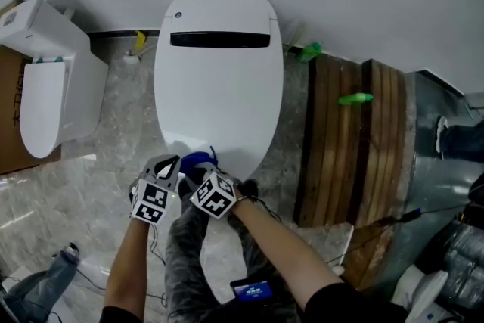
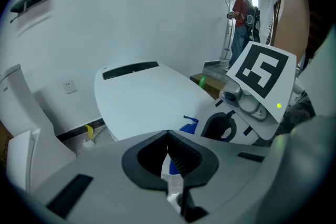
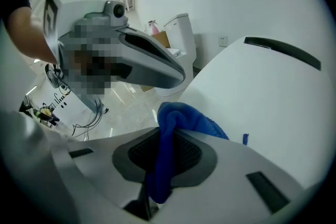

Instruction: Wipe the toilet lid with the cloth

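The white toilet's closed lid (image 1: 219, 87) fills the middle of the head view, and both grippers hover side by side at its front tip. My right gripper (image 1: 203, 167) is shut on a blue cloth (image 1: 198, 159). In the right gripper view the cloth (image 3: 181, 119) is bunched between the pads (image 3: 186, 157) and hangs over the lid's near edge (image 3: 273, 97). My left gripper (image 1: 168, 163) is shut and holds nothing; its jaws (image 2: 169, 157) point at the lid (image 2: 147, 102). The cloth (image 2: 188, 127) shows just to the right of them.
A second white toilet (image 1: 45, 79) and a cardboard box (image 1: 11, 117) stand at the left. A dark wooden slatted platform (image 1: 355, 140) with a green bottle (image 1: 355, 98) lies right of the toilet. Cables run over the marble floor (image 1: 113, 155). A person (image 2: 242, 18) stands far off.
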A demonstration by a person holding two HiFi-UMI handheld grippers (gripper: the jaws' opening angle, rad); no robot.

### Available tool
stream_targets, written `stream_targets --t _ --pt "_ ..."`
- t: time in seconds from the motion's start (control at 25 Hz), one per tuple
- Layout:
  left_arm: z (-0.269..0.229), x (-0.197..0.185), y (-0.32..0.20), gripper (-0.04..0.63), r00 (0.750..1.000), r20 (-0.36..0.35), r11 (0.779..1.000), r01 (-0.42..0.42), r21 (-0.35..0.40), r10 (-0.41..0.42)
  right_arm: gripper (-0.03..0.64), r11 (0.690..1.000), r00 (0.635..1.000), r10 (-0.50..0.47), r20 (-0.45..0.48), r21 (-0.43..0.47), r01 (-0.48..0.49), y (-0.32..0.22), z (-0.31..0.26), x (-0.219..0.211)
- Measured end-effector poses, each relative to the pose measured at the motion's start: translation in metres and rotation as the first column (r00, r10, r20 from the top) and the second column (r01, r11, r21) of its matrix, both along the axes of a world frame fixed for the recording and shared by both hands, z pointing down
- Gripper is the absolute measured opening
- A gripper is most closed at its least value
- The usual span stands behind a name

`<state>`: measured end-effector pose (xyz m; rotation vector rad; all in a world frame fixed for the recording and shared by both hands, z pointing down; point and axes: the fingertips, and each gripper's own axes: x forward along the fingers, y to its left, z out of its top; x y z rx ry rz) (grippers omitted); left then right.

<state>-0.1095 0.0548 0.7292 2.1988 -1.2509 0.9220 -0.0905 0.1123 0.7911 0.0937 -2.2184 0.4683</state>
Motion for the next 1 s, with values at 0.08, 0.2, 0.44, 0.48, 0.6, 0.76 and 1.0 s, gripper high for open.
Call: stream_targets --t 0.08,0.2,0.44,0.48,0.6,0.76,1.0 --pt "0.000 0.010 -0.002 0.011 1.000 0.001 1.000 -0.012 0.001 0.012 0.055 1.000 1.000 0.009 0.005 -0.021 -0.009 0.008 0.000 0.014" --pt "0.000 0.027 -0.006 0.011 0.999 0.003 0.999 -0.034 0.001 0.034 0.055 0.999 1.000 0.014 0.006 -0.045 -0.014 0.019 0.003 0.035" --pt "-0.001 0.060 -0.023 0.011 0.996 -0.002 0.996 -0.086 0.005 0.086 0.055 0.997 0.999 0.050 -0.013 -0.065 -0.050 0.021 0.005 0.077" --pt "-0.001 0.066 -0.025 0.011 0.995 -0.004 0.995 -0.095 0.004 0.095 0.055 0.996 0.998 0.063 -0.017 -0.069 -0.064 0.019 0.005 0.084" --pt "-0.002 0.083 -0.033 0.011 0.993 -0.008 0.993 -0.121 0.003 0.121 0.055 0.992 0.995 0.098 -0.031 -0.075 -0.100 0.011 0.006 0.106" --pt "-0.005 0.102 -0.044 0.011 0.988 -0.012 0.989 -0.151 0.004 0.151 0.055 0.990 0.990 0.129 -0.058 -0.057 -0.132 -0.008 0.006 0.134" --pt "-0.011 0.115 -0.065 0.011 0.985 -0.015 0.985 -0.172 0.015 0.172 0.055 0.971 0.971 0.228 -0.068 -0.051 -0.232 -0.052 0.006 0.164"
